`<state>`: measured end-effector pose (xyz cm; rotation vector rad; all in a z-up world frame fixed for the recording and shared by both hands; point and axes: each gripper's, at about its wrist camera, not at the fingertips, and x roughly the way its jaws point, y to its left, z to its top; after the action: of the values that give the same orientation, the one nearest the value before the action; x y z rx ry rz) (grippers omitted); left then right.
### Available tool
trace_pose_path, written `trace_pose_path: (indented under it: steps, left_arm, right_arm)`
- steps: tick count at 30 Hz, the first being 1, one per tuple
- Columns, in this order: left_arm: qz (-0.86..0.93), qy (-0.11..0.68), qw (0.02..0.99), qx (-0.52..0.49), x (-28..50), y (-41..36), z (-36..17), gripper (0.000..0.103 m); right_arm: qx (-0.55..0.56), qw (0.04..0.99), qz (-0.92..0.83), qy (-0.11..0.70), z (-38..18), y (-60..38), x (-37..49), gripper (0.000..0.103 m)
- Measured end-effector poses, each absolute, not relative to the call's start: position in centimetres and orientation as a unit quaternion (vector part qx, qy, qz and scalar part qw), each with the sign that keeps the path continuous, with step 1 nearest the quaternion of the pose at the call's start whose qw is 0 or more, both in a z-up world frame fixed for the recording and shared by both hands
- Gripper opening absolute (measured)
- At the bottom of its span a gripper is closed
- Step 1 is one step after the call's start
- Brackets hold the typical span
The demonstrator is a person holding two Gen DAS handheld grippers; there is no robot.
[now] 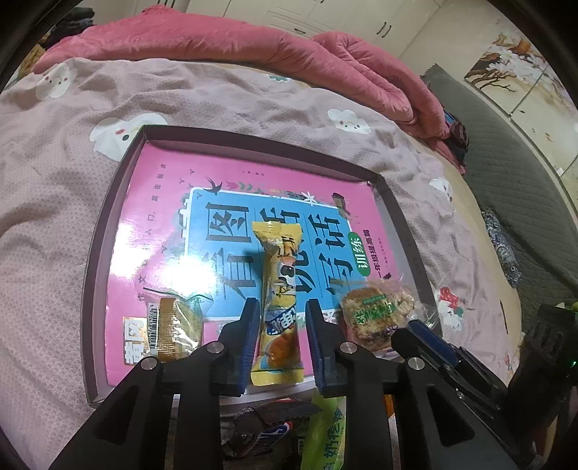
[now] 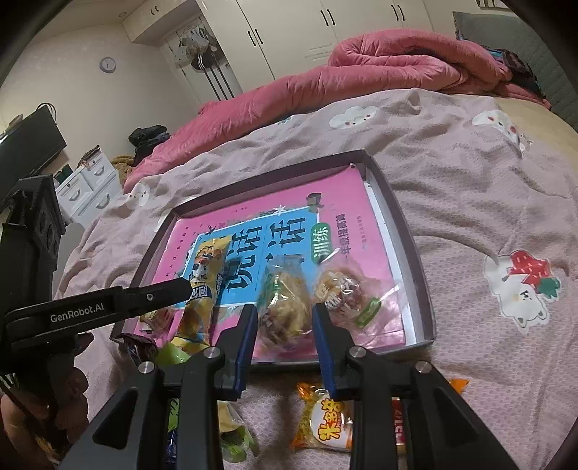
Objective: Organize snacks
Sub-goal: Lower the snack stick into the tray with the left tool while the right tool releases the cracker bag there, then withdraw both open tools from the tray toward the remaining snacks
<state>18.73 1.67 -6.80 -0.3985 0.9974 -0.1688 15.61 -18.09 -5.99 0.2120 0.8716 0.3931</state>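
Observation:
A shallow dark-rimmed box [image 1: 94, 253] [image 2: 415, 253] with a pink and blue book in it lies on the bed. My left gripper [image 1: 282, 307] is open, its fingers on either side of a long yellow snack packet [image 1: 280, 289] [image 2: 204, 285] lying in the box. My right gripper [image 2: 283, 311] is open around a clear bag of brown snack [image 2: 285, 303]. A second clear snack bag [image 2: 339, 289] [image 1: 375, 311] lies to its right. A gold-ended packet [image 1: 173, 325] lies at the box's left.
Loose snacks lie on the pink bedspread in front of the box: an orange packet [image 2: 325, 423], a green packet [image 1: 321, 434] and a dark wrapper [image 1: 260, 426]. A rolled red quilt [image 1: 253, 47] lies behind. Wardrobes [image 2: 289, 32] stand at the back.

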Motion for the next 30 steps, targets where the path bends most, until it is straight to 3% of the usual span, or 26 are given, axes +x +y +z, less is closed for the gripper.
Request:
trace_pose_path:
  steps: [8, 21, 25, 30]
  left_arm:
    - [-0.081, 0.475, 0.855, -0.19, 18.6, 1.7, -6.7, 0.027]
    - [-0.085, 0.472, 0.858, -0.183, 17.9, 2.0, -6.0, 0.043]
    - [-0.084, 0.472, 0.859, -0.182, 17.5, 2.2, -5.8, 0.044]
    - [-0.083, 0.47, 0.859, -0.184, 17.1, 2.5, -5.5, 0.049]
  right_arm:
    - [0.096, 0.887, 0.186, 0.412, -5.6, -18.2, 15.3, 0.031]
    - [0.088, 0.891, 0.183, 0.405, -5.3, -18.4, 15.0, 0.032]
    - [0.088, 0.895, 0.181, 0.399, -5.1, -18.5, 14.7, 0.041]
    - [0.088, 0.897, 0.182, 0.394, -4.8, -18.6, 14.6, 0.042]
